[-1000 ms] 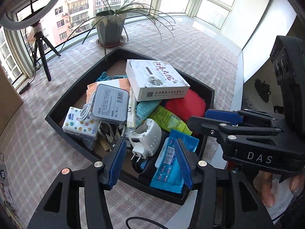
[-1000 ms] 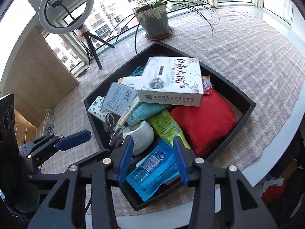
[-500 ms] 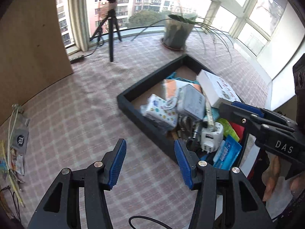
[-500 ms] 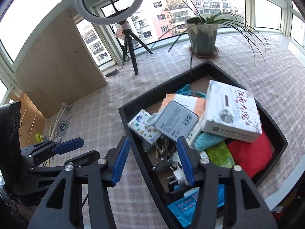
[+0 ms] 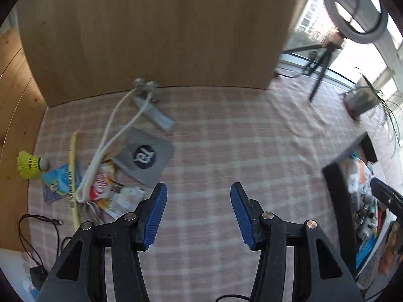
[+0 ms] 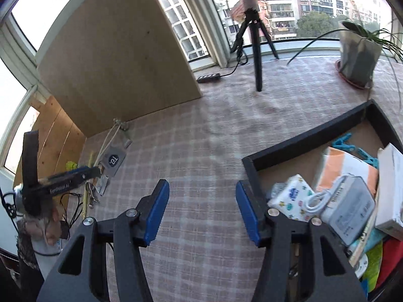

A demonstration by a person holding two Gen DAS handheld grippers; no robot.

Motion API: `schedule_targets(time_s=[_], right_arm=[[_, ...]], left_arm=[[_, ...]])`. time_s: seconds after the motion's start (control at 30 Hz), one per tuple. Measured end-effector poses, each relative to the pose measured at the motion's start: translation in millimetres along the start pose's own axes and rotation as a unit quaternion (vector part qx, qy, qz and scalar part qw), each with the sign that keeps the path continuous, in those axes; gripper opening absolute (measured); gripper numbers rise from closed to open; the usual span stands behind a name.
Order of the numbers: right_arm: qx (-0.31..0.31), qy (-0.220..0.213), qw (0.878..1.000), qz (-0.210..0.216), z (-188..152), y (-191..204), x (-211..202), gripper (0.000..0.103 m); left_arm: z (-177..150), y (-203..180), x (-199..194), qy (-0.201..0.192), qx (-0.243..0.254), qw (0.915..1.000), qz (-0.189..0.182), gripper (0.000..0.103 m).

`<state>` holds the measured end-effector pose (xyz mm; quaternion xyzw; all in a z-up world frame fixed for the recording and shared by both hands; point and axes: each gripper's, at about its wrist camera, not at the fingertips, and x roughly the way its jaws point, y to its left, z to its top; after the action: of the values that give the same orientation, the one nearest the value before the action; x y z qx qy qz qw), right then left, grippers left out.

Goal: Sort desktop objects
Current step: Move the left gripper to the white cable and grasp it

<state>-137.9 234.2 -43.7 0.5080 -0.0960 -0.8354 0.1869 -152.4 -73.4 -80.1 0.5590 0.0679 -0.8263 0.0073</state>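
My left gripper (image 5: 199, 214) is open and empty above the checked tablecloth. Loose items lie to its left: a grey card with a round logo (image 5: 143, 157), a white cord (image 5: 105, 151), snack packets (image 5: 108, 188), a yellow shuttlecock (image 5: 29, 164) and a yellow stick (image 5: 73, 176). My right gripper (image 6: 202, 211) is open and empty, beside the left wall of the black tray (image 6: 302, 138). The tray holds a tissue pack (image 6: 292, 198), a grey box with a cable (image 6: 350, 209), an orange packet (image 6: 345, 166) and a white box (image 6: 390, 188). The tray also shows in the left wrist view (image 5: 337, 196).
A wooden board (image 5: 156, 30) stands at the back of the table. A ring-light tripod (image 6: 254, 37) and a potted plant (image 6: 360, 52) stand by the window. A black cable (image 5: 37, 236) lies at the table's left edge. The left gripper shows in the right wrist view (image 6: 65, 178).
Both grippers have swung left, away from over the tray. The left one now faces the loose pile by the wooden board; the right one faces the tray's left wall. Both stayed open.
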Motion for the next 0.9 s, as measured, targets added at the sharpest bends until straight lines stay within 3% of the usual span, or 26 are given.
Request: schedule_targets(time_s=[0.13,0.23,0.4,0.7,0.73,0.8,0.9], right_arm=[[-0.005,0.034,0.999,0.013,1.9,16.7,28.7,0.054],[-0.002,0.047,0.999,0.012,2.3,21.4,43.4,0.054],[0.004,0.061,0.998,0.011,0.3,19.0,58.6,0.054],[0.02,0.073,0.997,0.02,4.4,14.6,77.6,0.054],[0.018,0.073,0.997,0.02,4.3,17.1,79.0,0.054],[0.012,0.073,0.997,0.025,3.2,22.3,82.8,0.054],[0.006,0.077,0.996,0.033,-0.4,30.5,90.0,0.054]], left_arm=[[26.3,65.1,30.0,0.025,-0.065,0.9975,0.011,0.05],[38.8,93.4,52.1,0.039,-0.087,0.9953,0.013,0.049],[48.5,107.5,79.2,0.056,-0.093,0.994,0.01,0.049],[58.6,121.2,88.8,0.047,-0.148,0.9864,-0.053,0.048],[58.9,122.2,91.8,0.052,-0.151,0.986,-0.047,0.046],[57.2,125.1,98.3,0.06,-0.161,0.9843,-0.041,0.025],[49.8,125.9,108.6,0.078,-0.17,0.9815,-0.043,0.016]])
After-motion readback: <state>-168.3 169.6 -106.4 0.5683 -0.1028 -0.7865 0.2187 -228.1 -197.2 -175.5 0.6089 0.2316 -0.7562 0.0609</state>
